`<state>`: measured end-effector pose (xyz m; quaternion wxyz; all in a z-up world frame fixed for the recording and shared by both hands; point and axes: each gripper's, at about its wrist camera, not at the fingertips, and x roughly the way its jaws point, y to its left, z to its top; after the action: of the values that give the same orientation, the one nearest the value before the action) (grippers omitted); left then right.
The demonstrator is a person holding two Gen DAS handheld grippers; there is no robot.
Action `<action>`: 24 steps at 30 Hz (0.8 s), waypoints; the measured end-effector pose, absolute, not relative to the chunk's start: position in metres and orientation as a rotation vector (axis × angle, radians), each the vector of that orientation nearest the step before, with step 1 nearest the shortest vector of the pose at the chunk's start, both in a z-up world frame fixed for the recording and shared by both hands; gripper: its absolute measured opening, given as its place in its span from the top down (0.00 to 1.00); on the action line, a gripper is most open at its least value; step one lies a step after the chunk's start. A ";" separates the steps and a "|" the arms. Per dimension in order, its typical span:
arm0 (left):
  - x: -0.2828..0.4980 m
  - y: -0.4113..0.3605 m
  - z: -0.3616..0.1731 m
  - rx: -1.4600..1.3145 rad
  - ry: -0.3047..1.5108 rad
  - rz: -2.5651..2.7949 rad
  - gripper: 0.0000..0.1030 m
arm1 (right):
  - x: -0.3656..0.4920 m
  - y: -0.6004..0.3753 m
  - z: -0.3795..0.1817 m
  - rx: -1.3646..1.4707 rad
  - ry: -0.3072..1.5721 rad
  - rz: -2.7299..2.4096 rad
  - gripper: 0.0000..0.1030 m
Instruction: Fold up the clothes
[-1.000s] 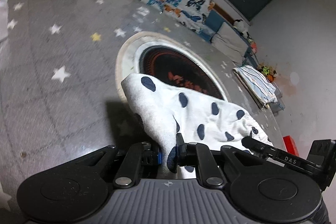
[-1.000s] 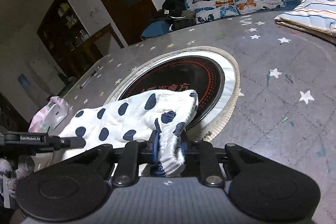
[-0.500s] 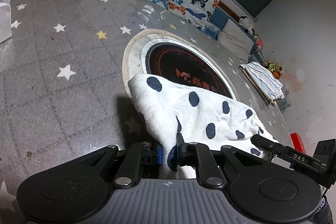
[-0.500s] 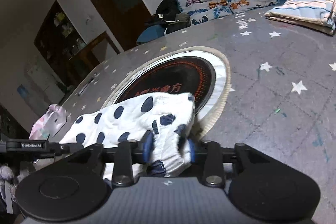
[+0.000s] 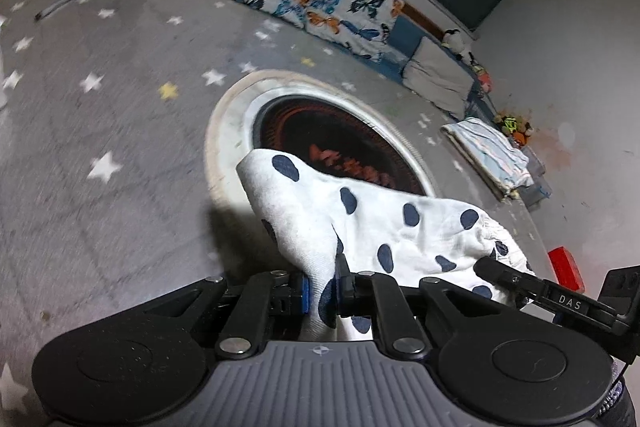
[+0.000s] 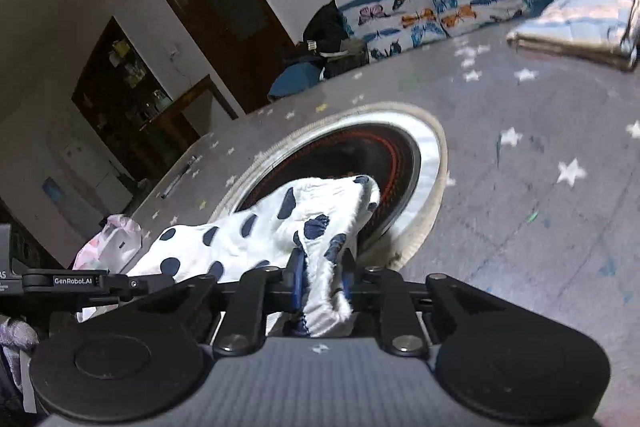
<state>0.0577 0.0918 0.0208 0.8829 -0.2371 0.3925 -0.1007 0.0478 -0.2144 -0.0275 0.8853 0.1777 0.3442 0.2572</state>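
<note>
Currently the left hand-held gripper is clenched on an edge of the white cloth garment with dark blue spots at the lower middle of its frame. The right hand-held gripper has the other end of the garment between its closing jaws. The garment is stretched between them above the grey star-patterned desk, partly over the round black plate with a white rim. A folded striped cloth lies at upper right in the right wrist view.

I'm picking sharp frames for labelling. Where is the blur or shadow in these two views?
Left wrist view: star-print tabletop smeared, polka-dot garment sharp, casting a dark shadow on its left. Right wrist view: folded striped cloth and stars blurred; fisheye bends the walls.
</note>
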 end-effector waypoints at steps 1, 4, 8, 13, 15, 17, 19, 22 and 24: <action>0.061 0.087 0.024 -0.487 0.814 -0.217 0.89 | 0.046 -0.217 -0.023 0.371 0.700 0.528 0.88; 0.071 0.072 0.032 -0.465 0.803 -0.241 0.89 | 0.043 -0.230 -0.011 0.374 0.663 0.505 0.88; 0.083 0.051 0.040 -0.434 0.792 -0.272 0.90 | 0.043 -0.245 -0.006 0.366 0.650 0.473 0.88; 0.085 0.050 0.035 -0.422 0.803 -0.253 0.91 | 0.048 -0.253 -0.022 0.404 0.677 0.464 0.88; 0.084 0.058 0.030 -0.435 0.810 -0.235 0.91 | 0.052 -0.249 -0.021 0.403 0.673 0.478 0.88; 0.081 0.066 0.026 -0.454 0.816 -0.217 0.91 | 0.057 -0.245 -0.019 0.401 0.668 0.494 0.88; 0.079 0.073 0.022 -0.470 0.815 -0.202 0.91 | 0.063 -0.235 -0.011 0.388 0.653 0.523 0.88; 0.076 0.084 0.017 -0.500 0.814 -0.185 0.91 | 0.073 -0.220 -0.003 0.390 0.638 0.571 0.88; 0.075 0.091 0.013 -0.517 0.816 -0.173 0.91 | 0.081 -0.213 -0.008 0.391 0.660 0.579 0.87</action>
<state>0.0750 0.0909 0.0128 0.8819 -0.2484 0.3920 -0.0831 0.0805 -0.2126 -0.0082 0.8866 0.1882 0.3175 0.2787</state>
